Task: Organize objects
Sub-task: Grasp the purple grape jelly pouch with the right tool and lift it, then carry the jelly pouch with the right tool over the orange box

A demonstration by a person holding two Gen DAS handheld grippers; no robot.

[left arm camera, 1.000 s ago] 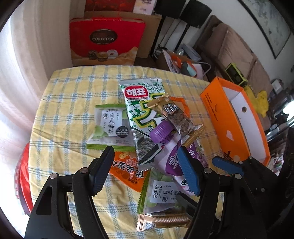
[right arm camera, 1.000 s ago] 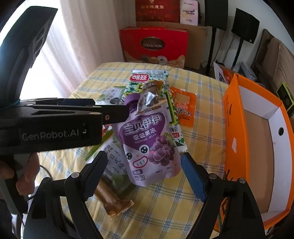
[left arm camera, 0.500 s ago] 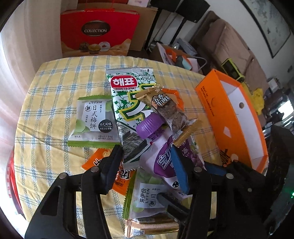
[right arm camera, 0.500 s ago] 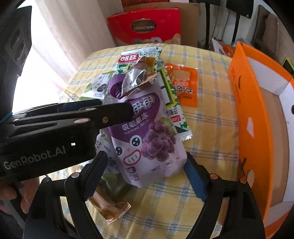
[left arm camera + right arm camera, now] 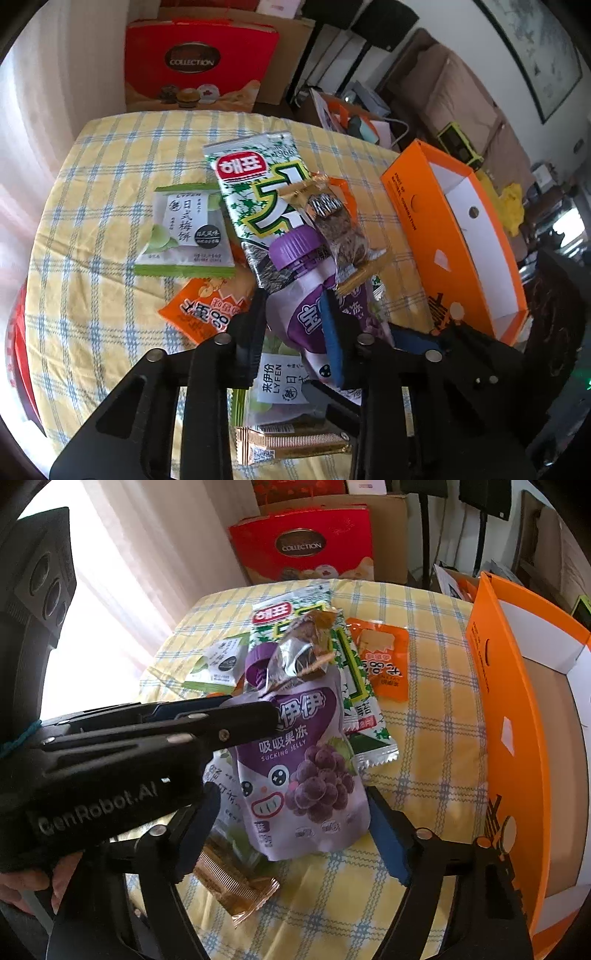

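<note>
Left gripper (image 5: 295, 325) closing around the purple jelly pouch (image 5: 303, 760)

Its jaws narrow on the pouch's upper part, contact unclear; the right gripper (image 5: 295, 834), unclenched and closing, straddles the pouch's bottom. The pouch lies atop snack packets on the checked tablecloth (image 5: 110, 184), beside the orange box (image 5: 517, 738).

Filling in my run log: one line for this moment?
left gripper: jaws closing on purple jelly pouch | right gripper: jaws closing around pouch | orange box: beside
</note>
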